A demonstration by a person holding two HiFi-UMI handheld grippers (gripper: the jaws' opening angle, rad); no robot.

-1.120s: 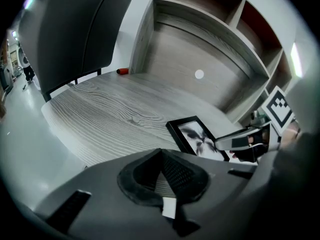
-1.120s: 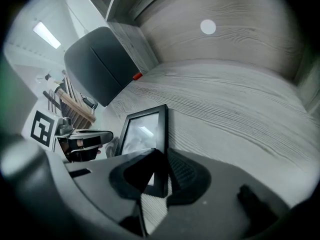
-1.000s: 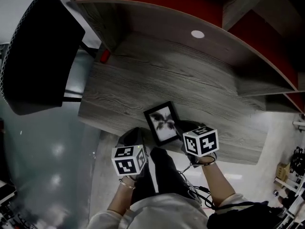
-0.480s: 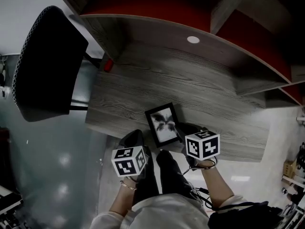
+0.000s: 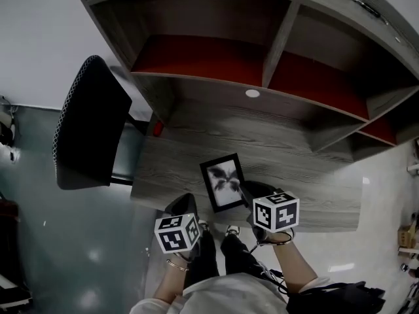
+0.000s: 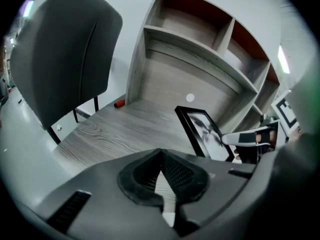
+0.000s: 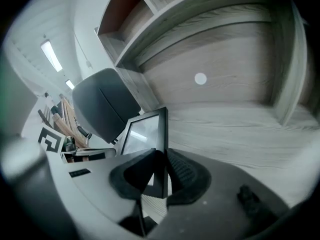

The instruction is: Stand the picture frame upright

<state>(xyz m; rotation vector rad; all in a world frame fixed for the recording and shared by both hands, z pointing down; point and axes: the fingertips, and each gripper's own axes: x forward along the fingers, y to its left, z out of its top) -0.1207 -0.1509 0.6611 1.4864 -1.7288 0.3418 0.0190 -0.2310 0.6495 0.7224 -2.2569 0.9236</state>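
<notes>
My left gripper point(image 6: 161, 153), with ribbed dark rubber jaws, had its tips together and nothing between them. It sat just left of the black rectangular picture frame point(image 5: 224, 184) without touching it. My right gripper point(image 7: 159, 159) had the same padded jaws pinched on the frame's slim right edge, near a lower corner. The frame was tilted up over the near part of the grey wood-grain desk point(image 5: 301, 175), its glossy pane facing left. I couldn't tell whether its bottom edge touched the wood. Farther back lay a small red object point(image 5: 158, 128), beneath the grey shelf unit with red back panels point(image 5: 278, 41). A black mesh-backed chair point(image 5: 91, 126) stood off to the left.
</notes>
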